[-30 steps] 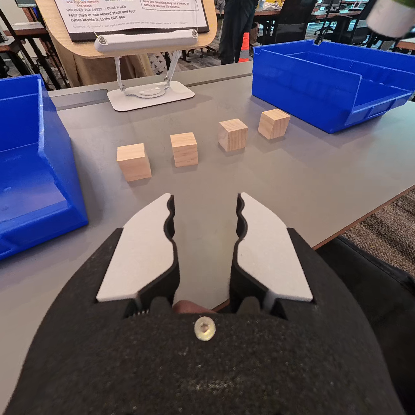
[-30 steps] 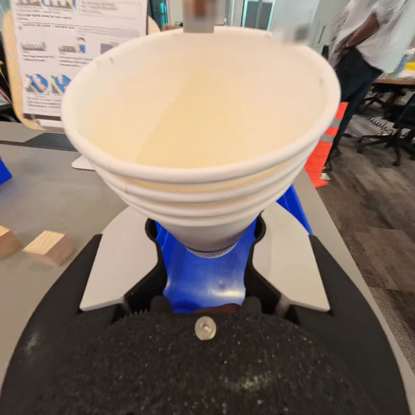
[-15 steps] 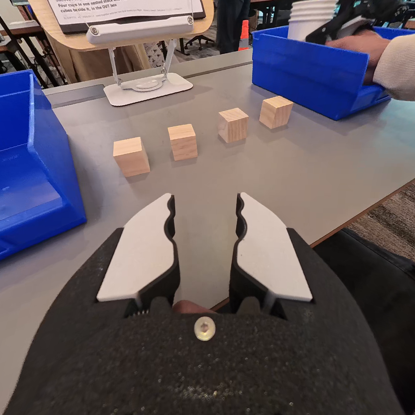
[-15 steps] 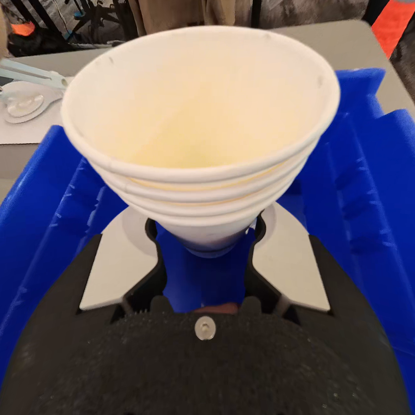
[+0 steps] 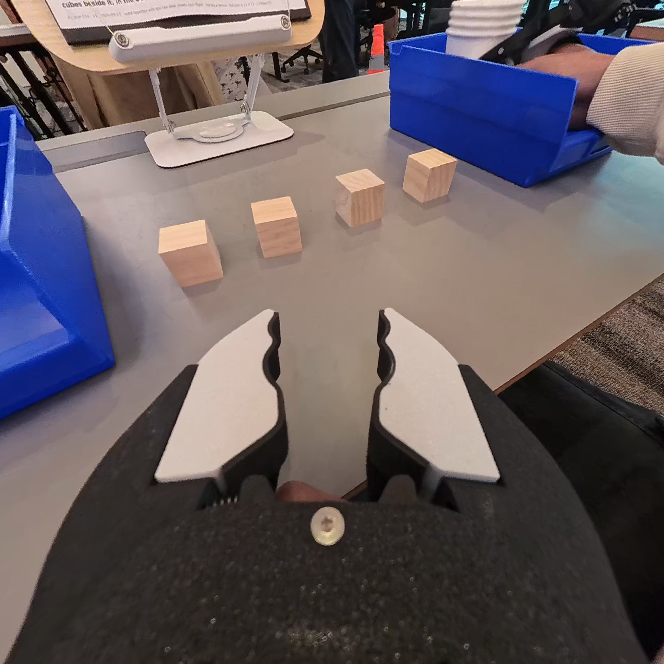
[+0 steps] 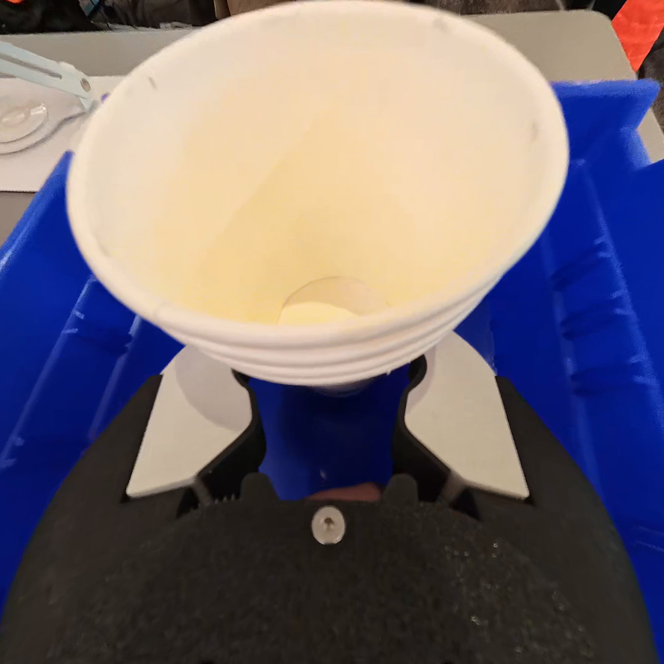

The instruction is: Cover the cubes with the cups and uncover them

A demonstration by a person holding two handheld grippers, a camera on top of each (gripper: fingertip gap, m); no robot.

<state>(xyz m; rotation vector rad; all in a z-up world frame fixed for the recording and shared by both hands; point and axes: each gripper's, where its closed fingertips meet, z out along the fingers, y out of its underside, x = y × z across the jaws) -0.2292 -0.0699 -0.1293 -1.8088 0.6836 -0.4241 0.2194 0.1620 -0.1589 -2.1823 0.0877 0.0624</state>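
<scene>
Several wooden cubes sit in a row on the grey table: the left one, two in the middle, and the right one. My left gripper is open and empty, low over the table in front of the row. My right gripper is shut on a nested stack of white paper cups, mouth up, inside the right blue bin. Its fingertips are hidden under the cup rims. The stack also shows in the left wrist view.
A second blue bin stands at the left edge. A white stand with an instruction board is at the back. The table's front edge runs close on the right. A person's hand and sleeve reach over the right bin.
The right gripper swung the cup stack over the right bin and lowered it inside; the stack now tilts so its inner bottom shows. The left gripper edged slightly forward, still open.
</scene>
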